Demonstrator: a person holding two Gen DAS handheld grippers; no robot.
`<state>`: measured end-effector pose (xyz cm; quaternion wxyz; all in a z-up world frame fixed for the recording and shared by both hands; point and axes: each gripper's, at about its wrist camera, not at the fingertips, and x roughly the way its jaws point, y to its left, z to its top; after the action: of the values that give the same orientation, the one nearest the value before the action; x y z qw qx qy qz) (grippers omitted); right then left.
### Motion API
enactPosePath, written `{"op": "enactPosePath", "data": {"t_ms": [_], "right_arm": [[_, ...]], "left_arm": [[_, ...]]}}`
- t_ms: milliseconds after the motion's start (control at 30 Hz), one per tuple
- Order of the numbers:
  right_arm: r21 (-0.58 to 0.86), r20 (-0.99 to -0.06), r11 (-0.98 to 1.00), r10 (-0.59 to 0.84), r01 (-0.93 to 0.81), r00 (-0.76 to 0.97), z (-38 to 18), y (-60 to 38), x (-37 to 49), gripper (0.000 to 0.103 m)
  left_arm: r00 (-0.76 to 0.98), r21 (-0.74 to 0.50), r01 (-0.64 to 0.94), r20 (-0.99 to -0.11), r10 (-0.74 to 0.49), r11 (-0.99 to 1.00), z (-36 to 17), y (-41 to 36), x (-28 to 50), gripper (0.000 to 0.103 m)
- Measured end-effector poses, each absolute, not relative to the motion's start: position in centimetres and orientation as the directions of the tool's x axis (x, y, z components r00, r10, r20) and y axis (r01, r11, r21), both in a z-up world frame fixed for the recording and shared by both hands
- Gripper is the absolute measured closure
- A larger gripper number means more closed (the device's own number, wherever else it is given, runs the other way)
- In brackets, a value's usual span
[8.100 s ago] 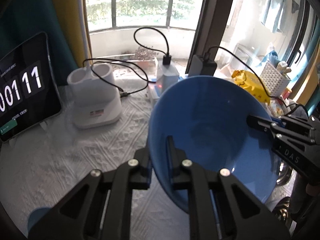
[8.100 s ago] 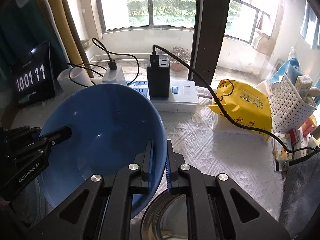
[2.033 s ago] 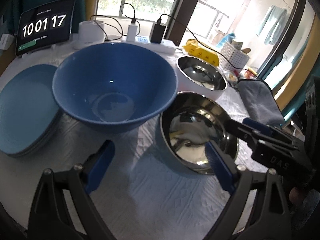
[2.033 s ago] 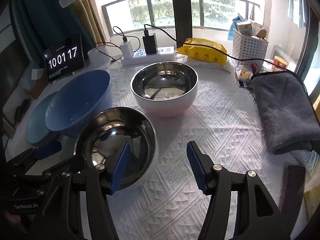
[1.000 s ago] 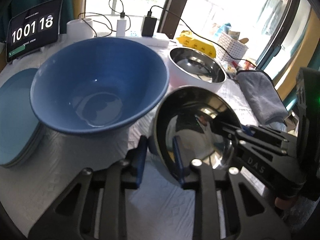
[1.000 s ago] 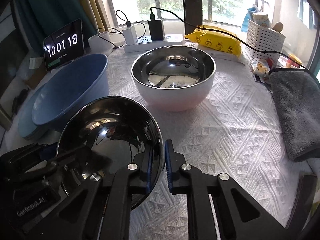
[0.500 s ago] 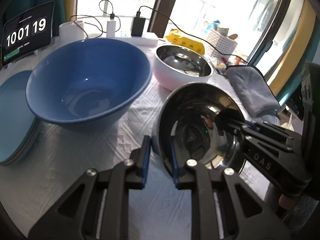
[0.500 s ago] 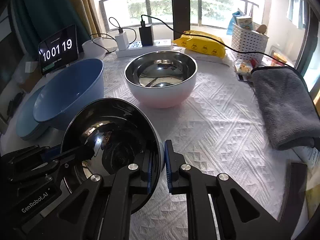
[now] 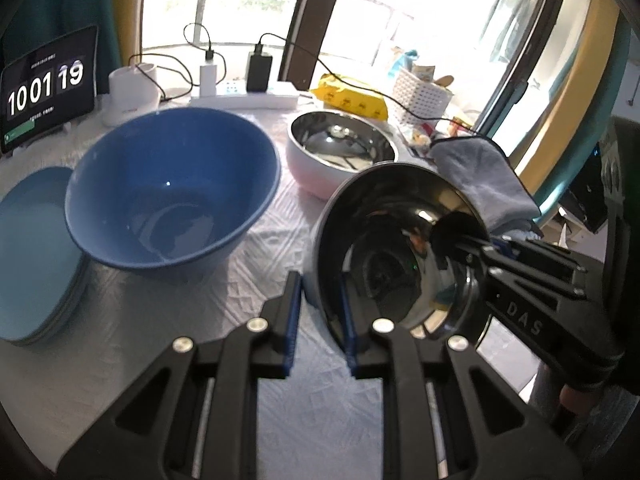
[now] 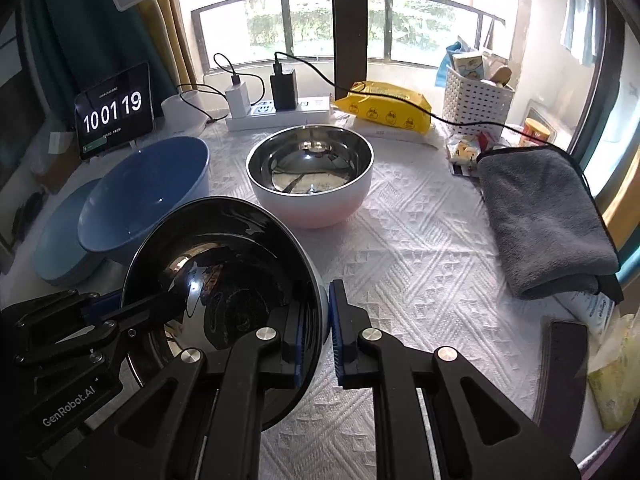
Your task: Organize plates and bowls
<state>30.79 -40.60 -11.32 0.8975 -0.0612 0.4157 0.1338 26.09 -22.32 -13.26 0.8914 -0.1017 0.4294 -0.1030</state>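
Both grippers hold one steel bowl (image 9: 396, 252) by opposite rims, lifted and tilted above the white tablecloth. My left gripper (image 9: 318, 308) is shut on its near rim; my right gripper (image 10: 316, 316) is shut on the other rim, and the bowl also shows in the right wrist view (image 10: 224, 276). A second steel bowl with a white-pink outside (image 10: 312, 172) stands behind it. A large blue bowl (image 9: 172, 188) stands to the left, beside a stack of light blue plates (image 9: 32, 252).
A grey folded towel (image 10: 544, 216) lies at the right. At the back are a power strip with chargers (image 10: 276, 114), a yellow packet (image 10: 388, 110), a white basket (image 10: 476, 100) and a clock tablet (image 10: 114, 114). A dark flat object (image 10: 564, 364) lies at the right front edge.
The steel bowl, held by both grippers, has risen and tilted more steeply over the last second. Earlier both grippers let go of the blue bowl and closed on this one.
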Motion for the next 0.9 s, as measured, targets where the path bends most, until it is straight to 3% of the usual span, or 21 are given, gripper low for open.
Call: {"op": "enactPosePath", "data": {"t_ms": [900], "right_arm": [[-0.016,-0.725,0.957,0.189,-0.291,0.662,-6.6,-37.6,30.9,0.090]], "left_arm": [[0.659,-0.225,0.109,-0.712,-0.240,0.968,-8.9,-19.4,26.1,0.084]]}}
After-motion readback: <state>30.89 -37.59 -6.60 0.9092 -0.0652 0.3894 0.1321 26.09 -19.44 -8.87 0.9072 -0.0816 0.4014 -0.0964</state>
